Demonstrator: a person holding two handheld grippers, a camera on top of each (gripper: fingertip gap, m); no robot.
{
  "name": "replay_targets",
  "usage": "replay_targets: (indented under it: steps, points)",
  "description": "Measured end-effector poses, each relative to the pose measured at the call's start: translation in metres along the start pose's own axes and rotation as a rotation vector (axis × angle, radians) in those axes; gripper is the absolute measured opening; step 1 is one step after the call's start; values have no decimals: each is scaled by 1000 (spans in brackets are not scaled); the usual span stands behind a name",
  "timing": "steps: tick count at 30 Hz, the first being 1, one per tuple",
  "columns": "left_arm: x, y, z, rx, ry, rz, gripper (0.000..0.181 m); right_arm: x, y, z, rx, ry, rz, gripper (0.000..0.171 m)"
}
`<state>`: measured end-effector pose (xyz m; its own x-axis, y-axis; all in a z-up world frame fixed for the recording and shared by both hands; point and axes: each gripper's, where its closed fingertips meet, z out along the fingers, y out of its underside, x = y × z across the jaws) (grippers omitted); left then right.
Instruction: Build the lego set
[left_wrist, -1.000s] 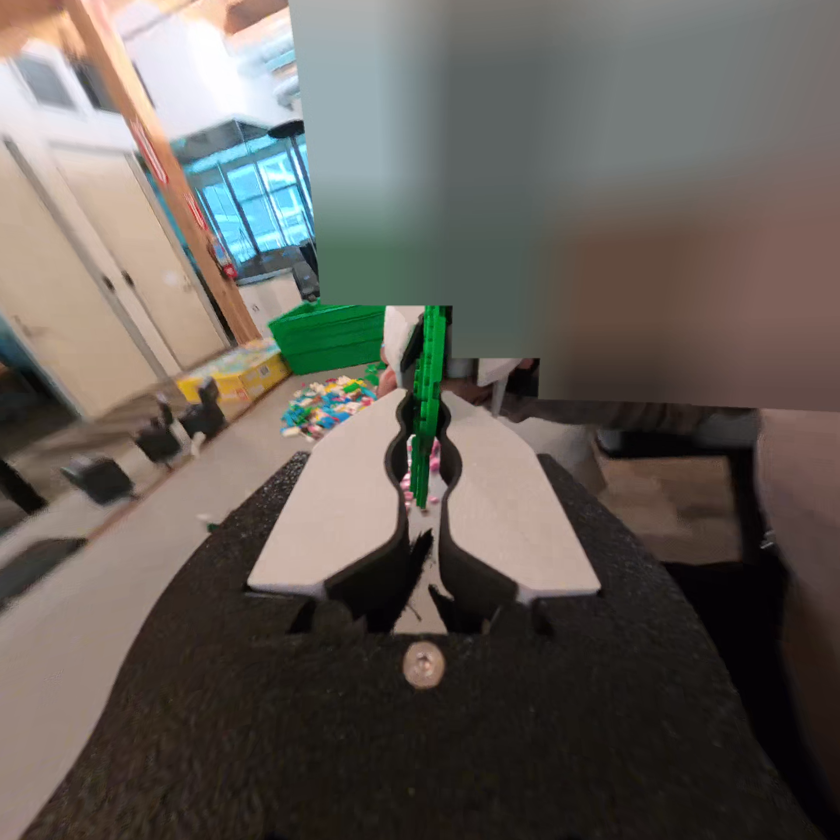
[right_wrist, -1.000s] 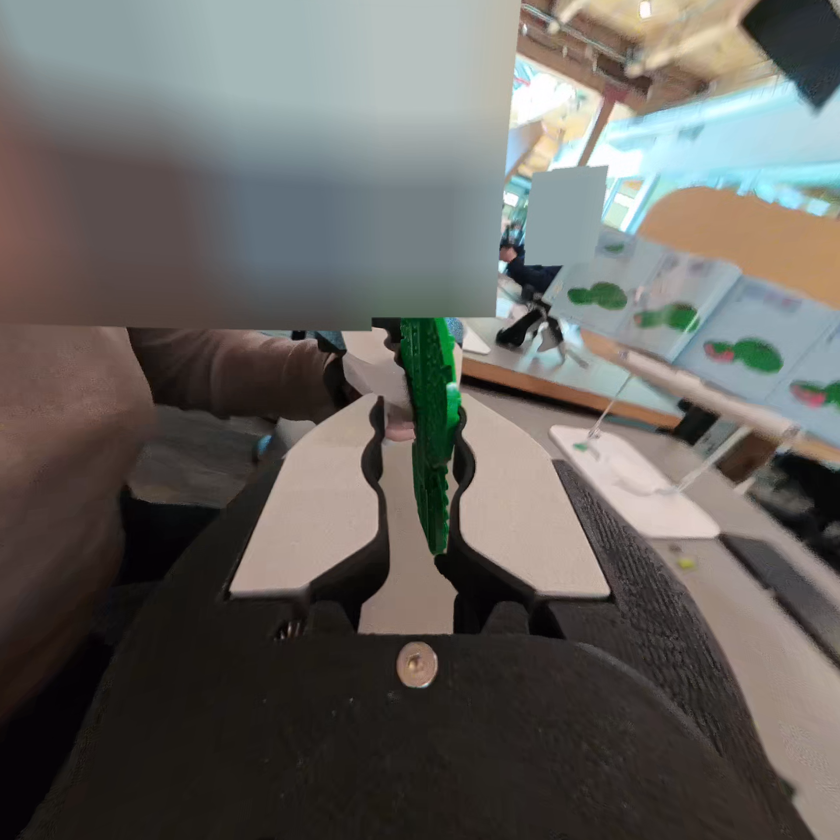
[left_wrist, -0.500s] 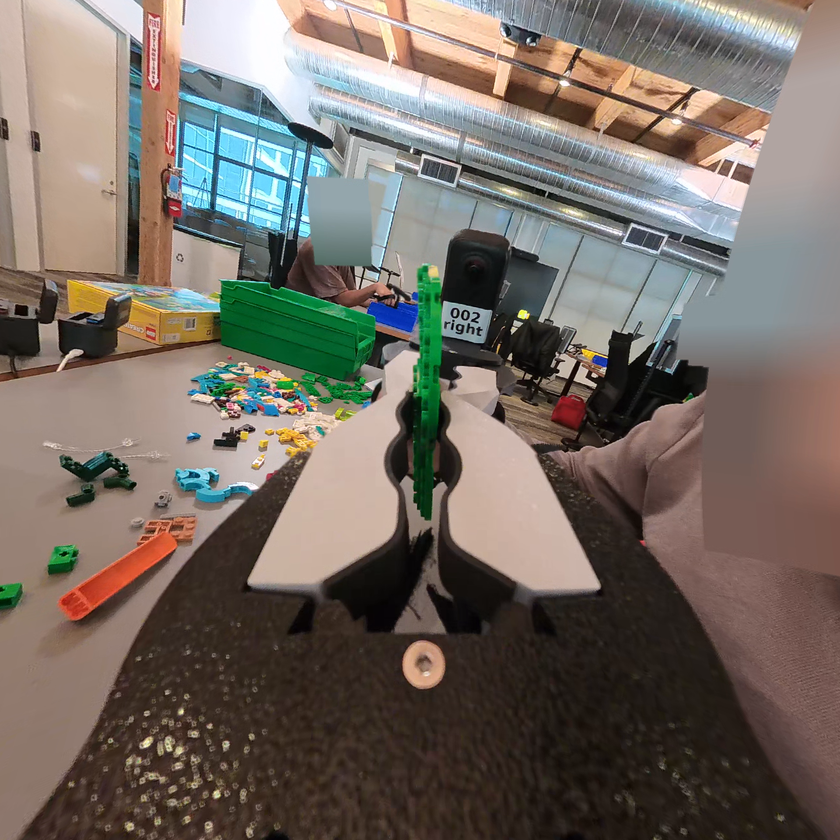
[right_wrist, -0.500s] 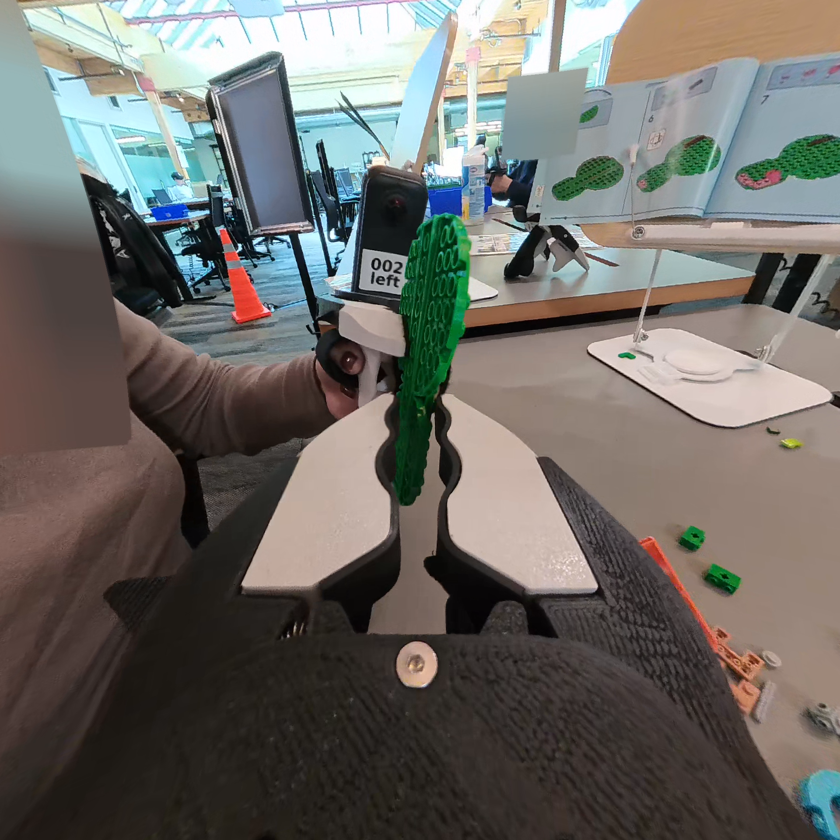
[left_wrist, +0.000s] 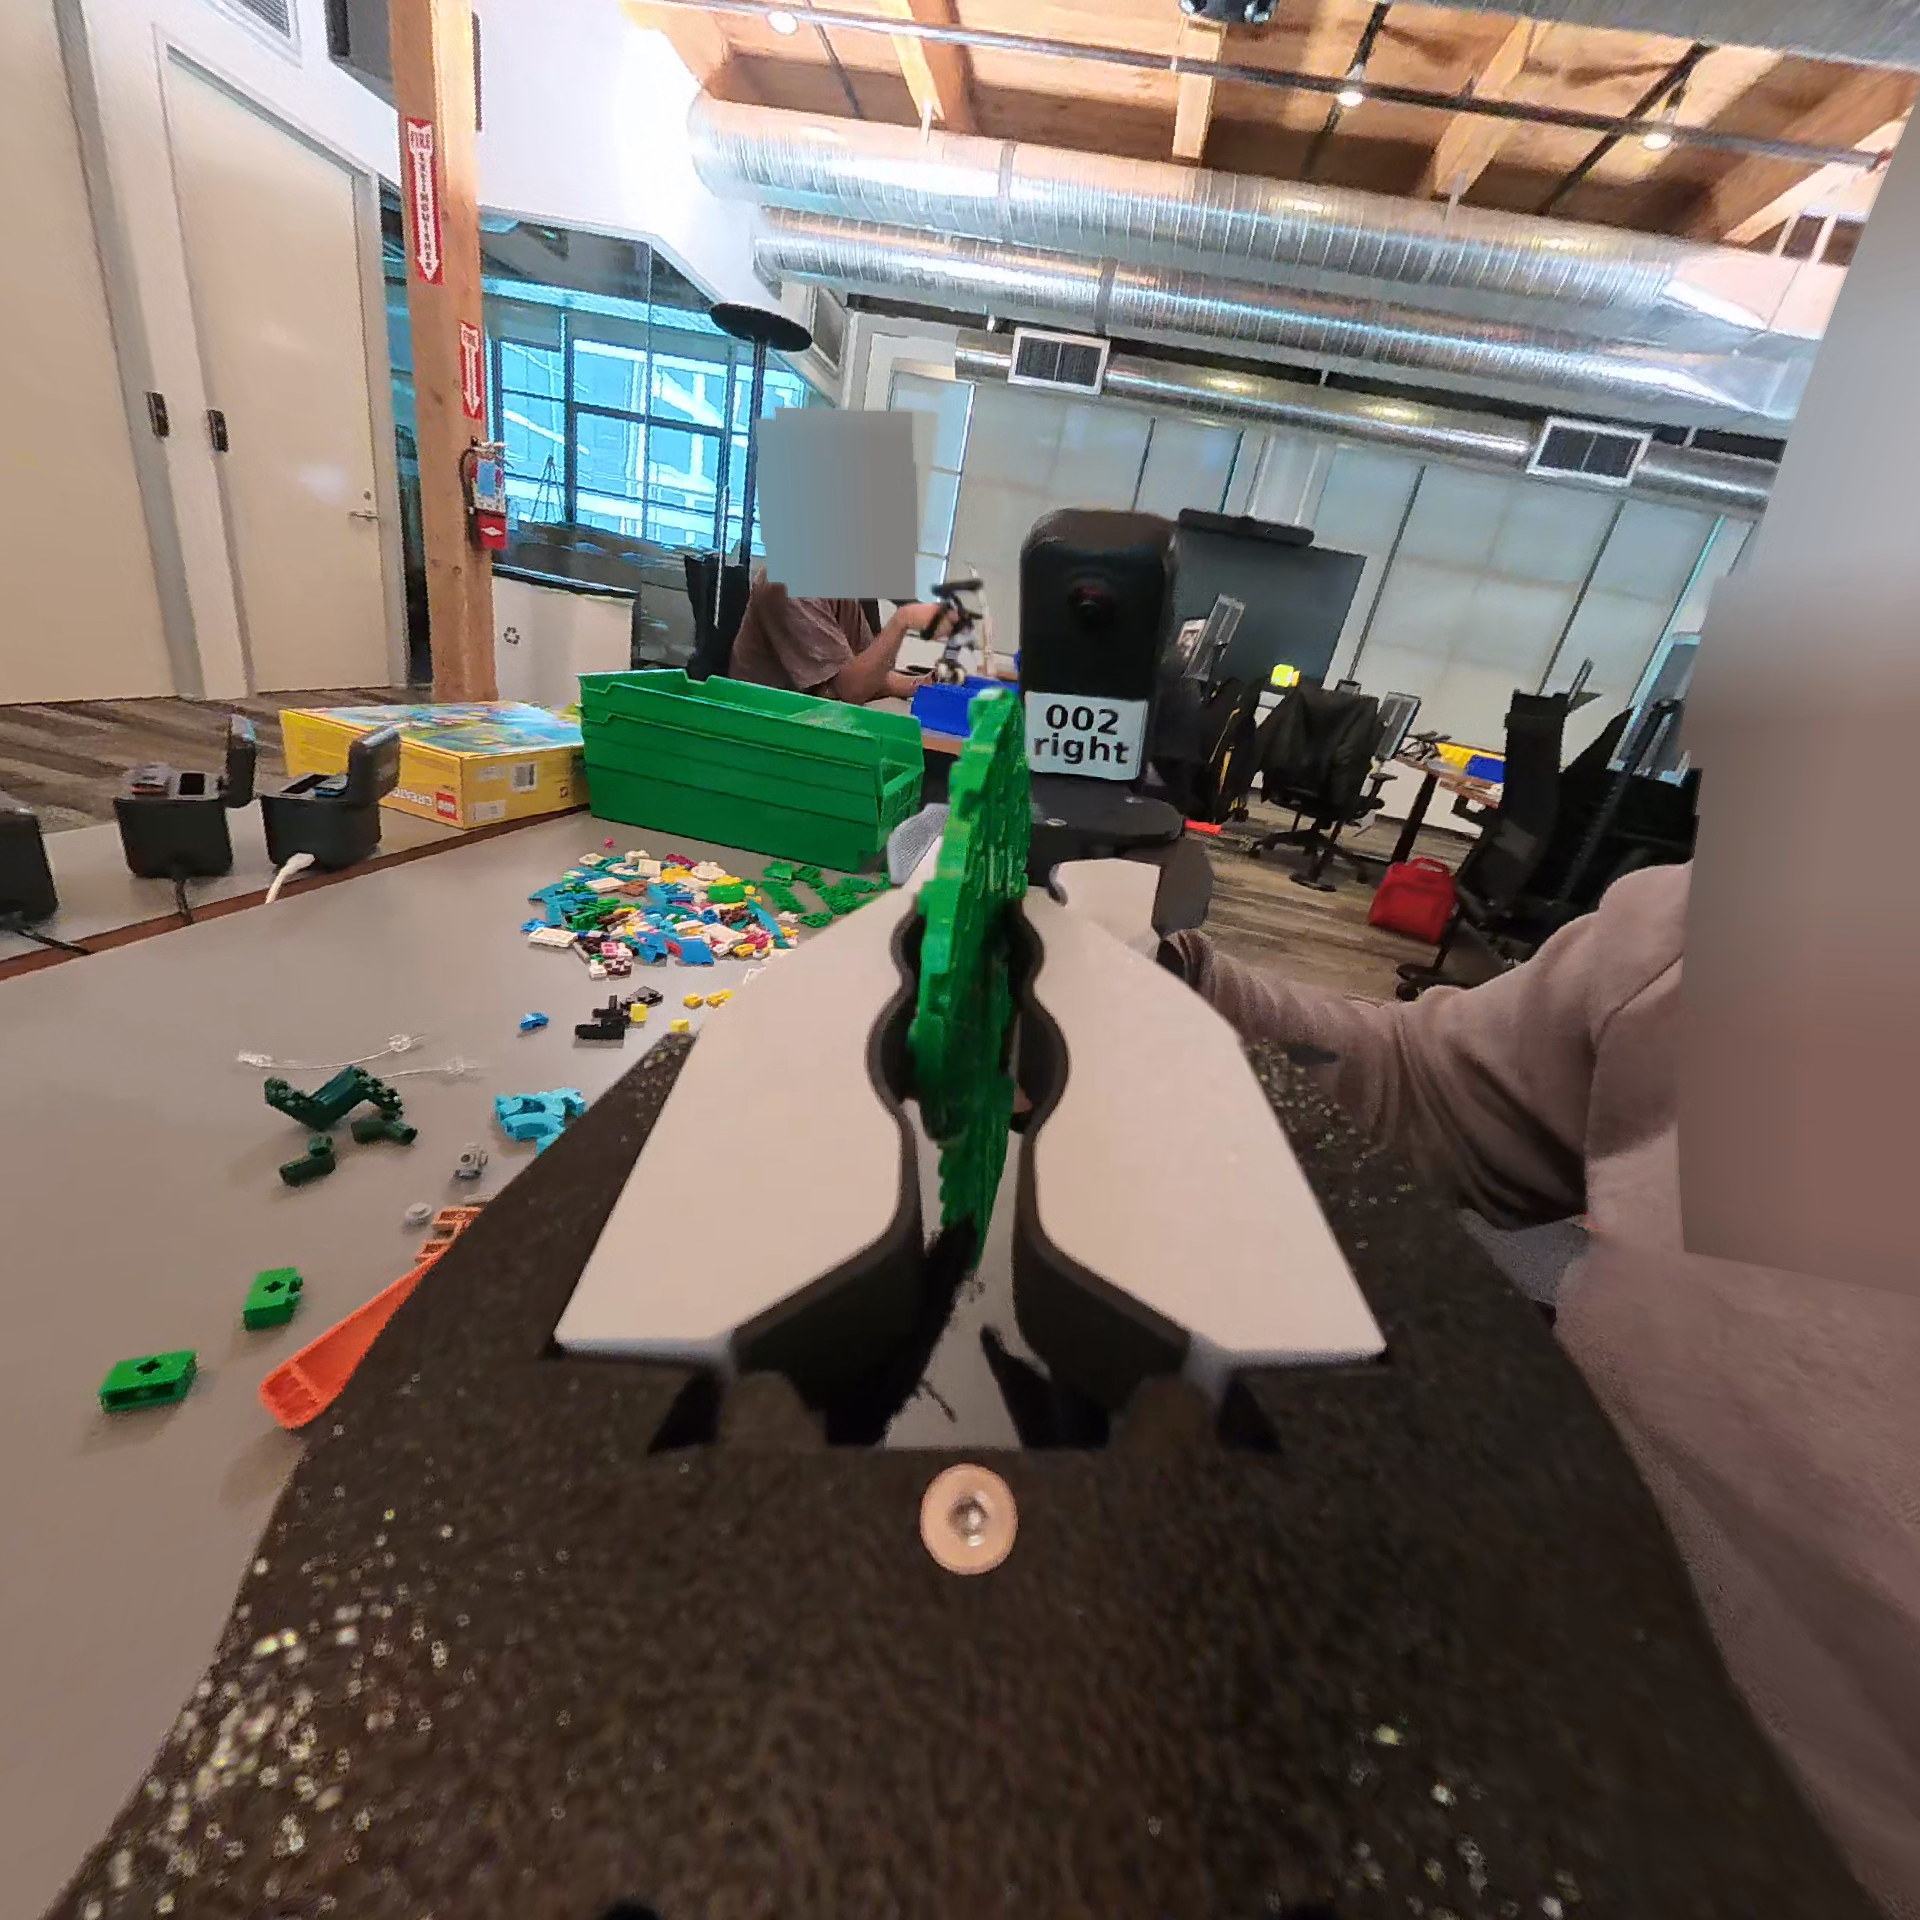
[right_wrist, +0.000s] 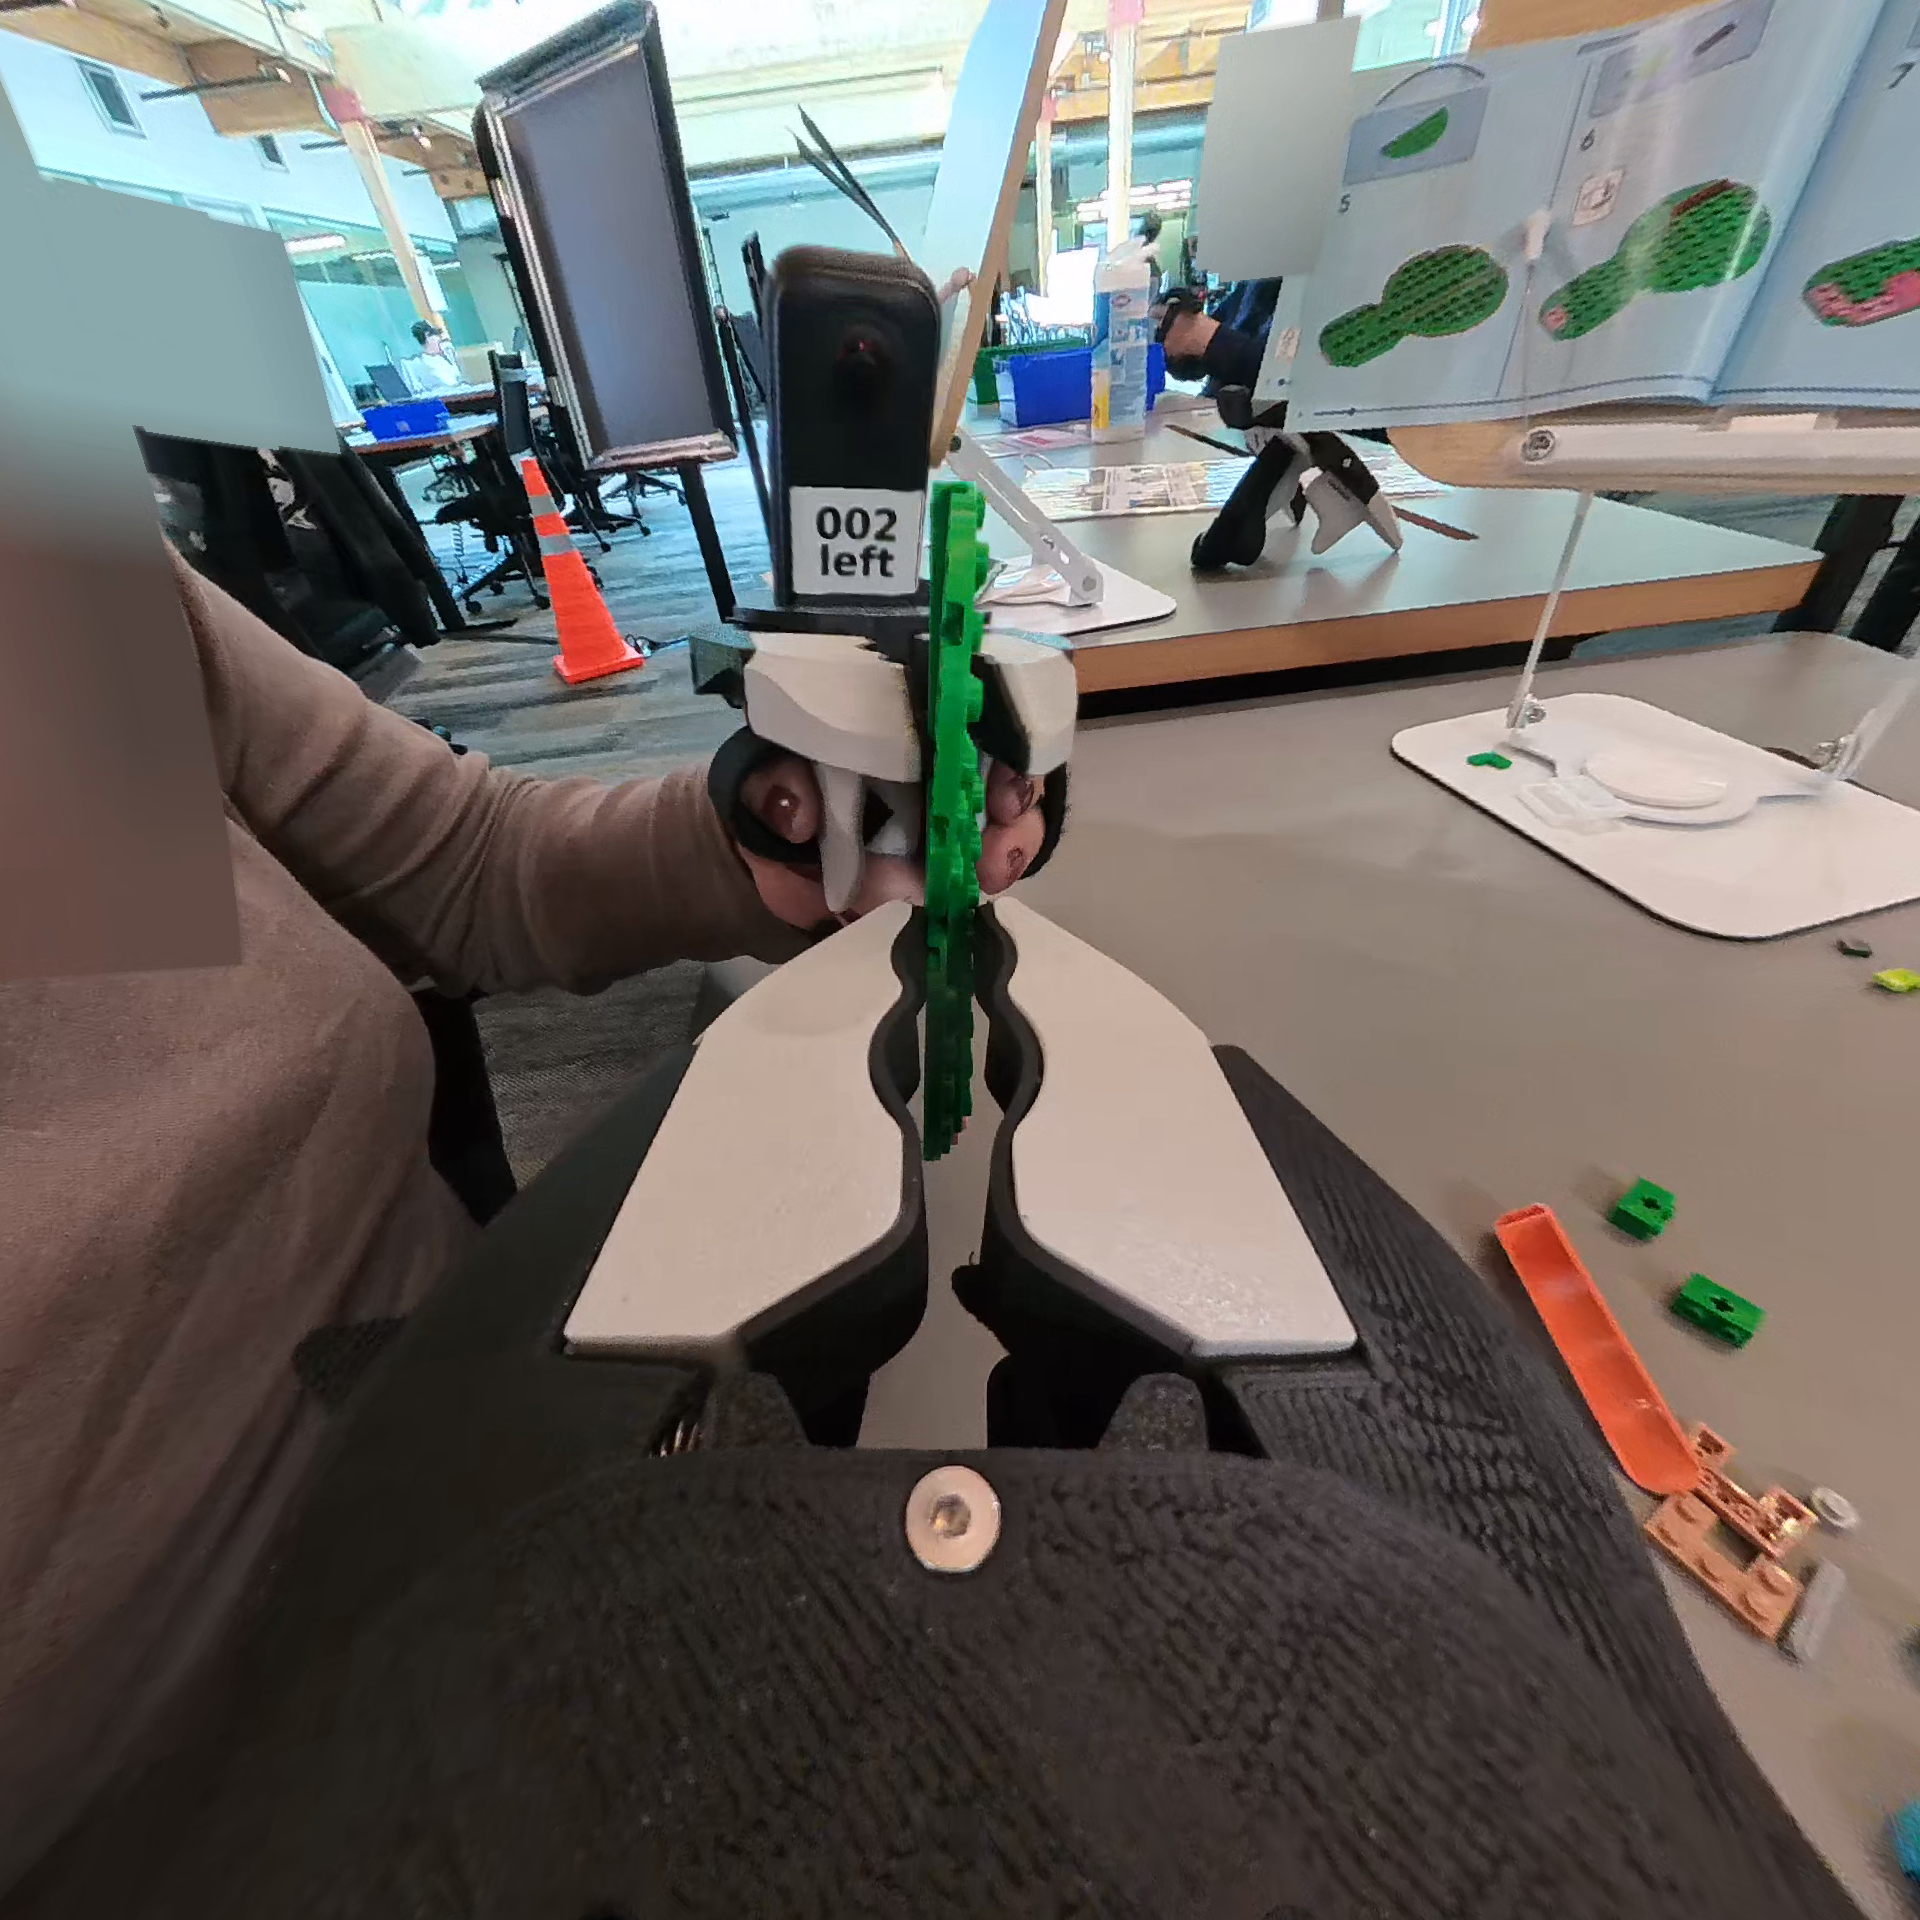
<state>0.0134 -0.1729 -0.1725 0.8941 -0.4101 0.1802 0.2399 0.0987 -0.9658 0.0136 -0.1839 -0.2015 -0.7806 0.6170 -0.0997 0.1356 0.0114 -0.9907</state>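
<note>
Above the counter (left_wrist: 208, 1039) edge, left tool (left_wrist: 961, 1049) and right tool (right_wrist: 951, 1029), each bearing a white label, both clench a green plate (right_wrist: 951, 831) upright, edge-on; loose bricks (left_wrist: 665, 914) lie far left.

Studded bright green plate (left_wrist: 971, 997); white-and-black claw fingers (left_wrist: 769, 1164); grey bench (left_wrist: 208, 1049); orange tool (right_wrist: 1584, 1340); multicoloured brick pile (left_wrist: 665, 914).

Plate (left_wrist: 971, 997) between opposing grippers — bricks (left_wrist: 665, 920) behind.
</note>
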Motion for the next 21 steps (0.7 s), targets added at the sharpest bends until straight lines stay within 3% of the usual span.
replay_targets:
  steps: [11, 13, 15, 21]
  points:
    - [10, -3, 0, 7, 74, -27, 4, -7, -3, 0, 45, -52, -14, 7]
    - [12, -2, 0, -3, 74, 21, 5, -8, -5, -1, 67, -48, -42, 9]
    - [14, -2, -2, -17, 69, 90, 6, -8, -14, -5, 120, -42, -66, 23]
    - [24, 0, -3, -76, 86, 245, 5, -18, -31, -13, 173, 1, -224, 12]
